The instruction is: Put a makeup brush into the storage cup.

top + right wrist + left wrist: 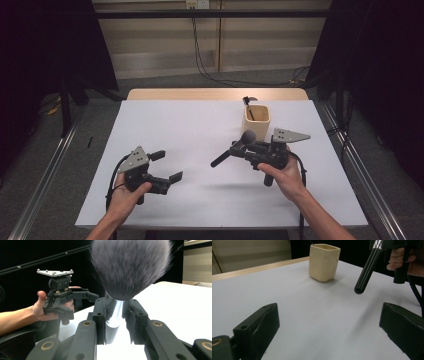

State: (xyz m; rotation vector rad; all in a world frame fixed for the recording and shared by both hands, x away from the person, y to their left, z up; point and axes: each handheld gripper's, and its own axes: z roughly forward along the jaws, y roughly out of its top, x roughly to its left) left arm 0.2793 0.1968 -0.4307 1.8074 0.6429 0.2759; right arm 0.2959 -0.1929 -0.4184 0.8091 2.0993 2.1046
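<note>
- Brush (235,148) is in the right tongs (243,152), up off the worktop (200,125), not touching it.
- Right tongs are closed tight on the shiny neck of the brush, w/ the soft fluffy head just past the pads.
- Brush long axis: fluffy head points up and toward the cup (256,121); black handle points down and left, toward the left tongs (166,165).
- Cup is cream, stands upright at the back right of the worktop, near the right tongs. A dark thing already sticks out of it; can't tell what it is.
- Left tongs are wide open w/ nothing in them. Seen from them, the handle tip hangs ahead and to the right, apart from both pads.
- Right hand (280,175) is the nearer one to the cup; left hand (131,192) is well apart from it.
- My guess for next move: brush goes in the cup handle first. So the brush must tip till the handle points down, then come over the cup's open top.
- Risk, I think: handle knocks the cup rim if it's still slanted.
</note>
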